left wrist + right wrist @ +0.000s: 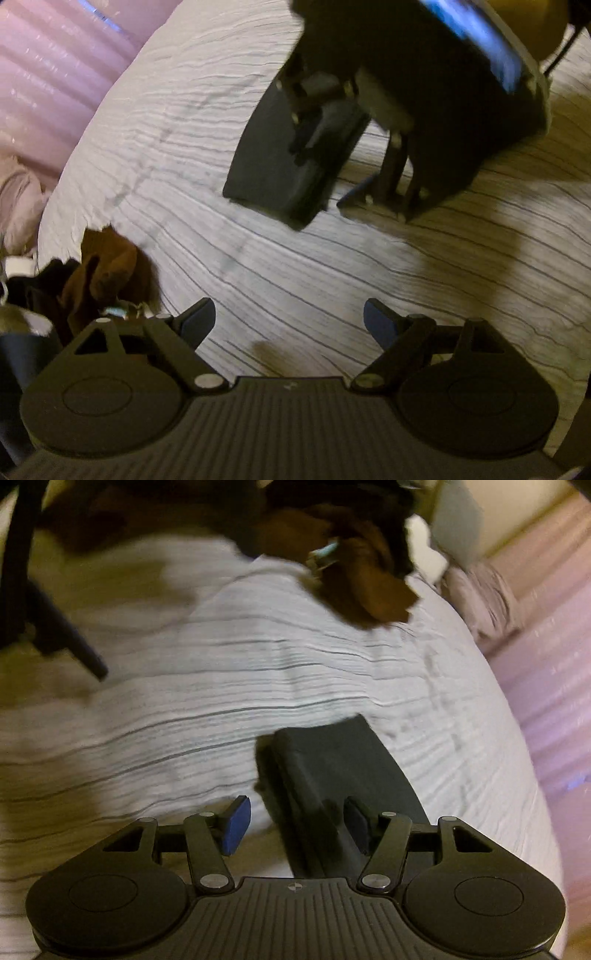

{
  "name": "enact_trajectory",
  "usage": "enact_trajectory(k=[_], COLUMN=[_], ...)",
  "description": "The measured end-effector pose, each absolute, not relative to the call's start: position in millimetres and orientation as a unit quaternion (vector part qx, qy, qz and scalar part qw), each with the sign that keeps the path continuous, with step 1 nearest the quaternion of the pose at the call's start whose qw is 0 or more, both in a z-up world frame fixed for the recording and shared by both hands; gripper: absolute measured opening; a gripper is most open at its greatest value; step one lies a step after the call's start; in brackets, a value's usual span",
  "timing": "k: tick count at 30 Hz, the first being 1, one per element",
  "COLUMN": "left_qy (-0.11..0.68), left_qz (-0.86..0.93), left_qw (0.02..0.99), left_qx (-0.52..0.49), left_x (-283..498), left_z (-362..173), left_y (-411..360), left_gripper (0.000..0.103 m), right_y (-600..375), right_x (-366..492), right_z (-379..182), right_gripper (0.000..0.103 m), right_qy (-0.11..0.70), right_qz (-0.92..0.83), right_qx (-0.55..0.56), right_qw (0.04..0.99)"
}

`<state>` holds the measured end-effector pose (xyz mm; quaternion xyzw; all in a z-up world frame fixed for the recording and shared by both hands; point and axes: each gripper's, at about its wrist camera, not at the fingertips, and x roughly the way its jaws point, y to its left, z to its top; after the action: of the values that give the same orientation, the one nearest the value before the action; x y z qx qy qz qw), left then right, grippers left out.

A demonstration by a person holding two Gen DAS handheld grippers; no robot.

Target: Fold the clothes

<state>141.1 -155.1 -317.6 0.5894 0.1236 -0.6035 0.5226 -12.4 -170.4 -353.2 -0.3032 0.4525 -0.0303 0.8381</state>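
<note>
Folded dark grey cloth (332, 775), a flat oblong bundle, lies on the white bedspread with thin dark stripes (258, 672). In my right view its long axis runs from near to far, leaning slightly left. My right tongs (297, 825) straddle its near end, blue pads (236, 823) apart and, as far as I can see, not pressing it. My left tongs (290, 323) are spread wide over bare bedspread, well short of the cloth (280, 162). Crumpled brown garments (107, 266) sit at the bed's far-left edge.
</note>
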Motion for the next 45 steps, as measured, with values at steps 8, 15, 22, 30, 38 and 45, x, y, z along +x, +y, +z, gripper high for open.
enact_trajectory(k=[8, 15, 22, 30, 38, 45], left_qy=[0.118, 0.091, 0.042, 0.021, 0.014, 0.029], left_qz=[-0.618, -0.646, -0.673, -0.692, -0.697, -0.703], left_qw=[0.508, 0.492, 0.463, 0.417, 0.406, 0.390], left_qx=[0.588, 0.576, 0.575, 0.588, 0.591, 0.594], left_x=[137.4, 117.4, 53.2, -57.6, -120.9, -130.8], left_z=[-317.6, -299.0, -284.1, -288.7, -288.3, -294.1], left_y=[-153.7, -185.2, -250.4, -327.6, -386.1, -403.4], left_gripper=[0.085, 0.085, 0.085, 0.085, 0.085, 0.085], right_y=[-194.2, -289.4, -453.9, -607.1, -636.0, -669.5], right_x=[-4.1, -58.6, -238.8, -391.0, -403.6, -407.4], right_z=[-343.5, -222.6, -177.4, -314.1, -298.7, -351.0], right_gripper=[0.012, 0.011, 0.011, 0.011, 0.011, 0.017], right_qy=[0.431, 0.335, 0.181, 0.178, 0.149, 0.227], right_qz=[-0.044, -0.181, -0.374, -0.435, -0.329, -0.361], right_qx=[-0.287, -0.029, 0.267, 0.506, 0.491, 0.545], right_qw=[0.854, 0.924, 0.870, 0.723, 0.793, 0.722])
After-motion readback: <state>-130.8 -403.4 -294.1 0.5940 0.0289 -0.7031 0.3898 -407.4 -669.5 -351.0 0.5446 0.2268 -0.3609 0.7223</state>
